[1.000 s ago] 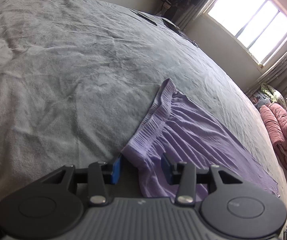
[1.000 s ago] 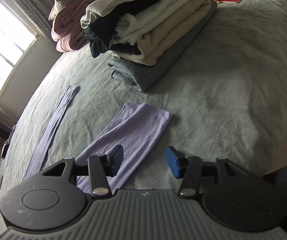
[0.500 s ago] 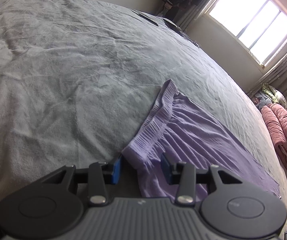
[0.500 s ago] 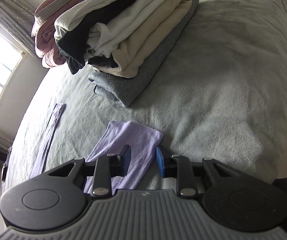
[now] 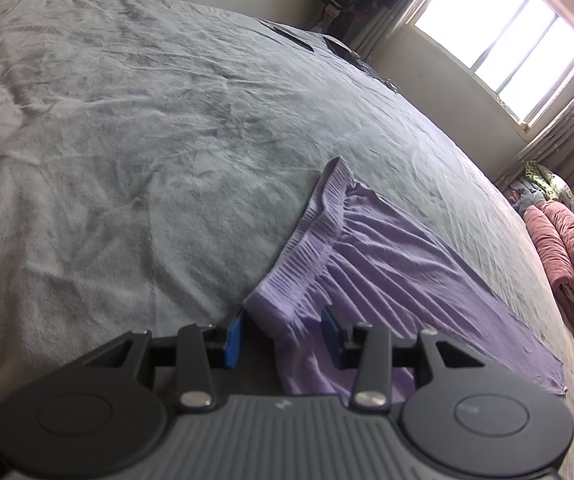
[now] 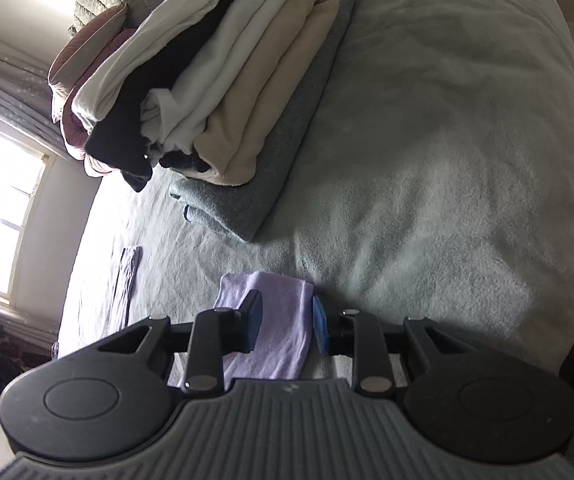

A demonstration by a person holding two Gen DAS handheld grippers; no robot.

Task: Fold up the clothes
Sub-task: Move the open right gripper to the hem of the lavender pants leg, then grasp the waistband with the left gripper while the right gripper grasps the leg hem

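The lilac trousers (image 5: 387,264) lie flat along the bed (image 5: 147,160). A shallow bite could snag the bedcover or slip off thin fabric. The left hand-held gripper (image 5: 283,336) gapes around the waistband corner; the right hand-held gripper (image 6: 287,322) straddles the leg end (image 6: 277,320), unclamped.

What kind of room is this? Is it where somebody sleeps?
Most likely a bedroom. A big bed with a grey cover fills the view, a stack of folded clothes sits on it, and rolled pink blankets lie beneath a curtained window.
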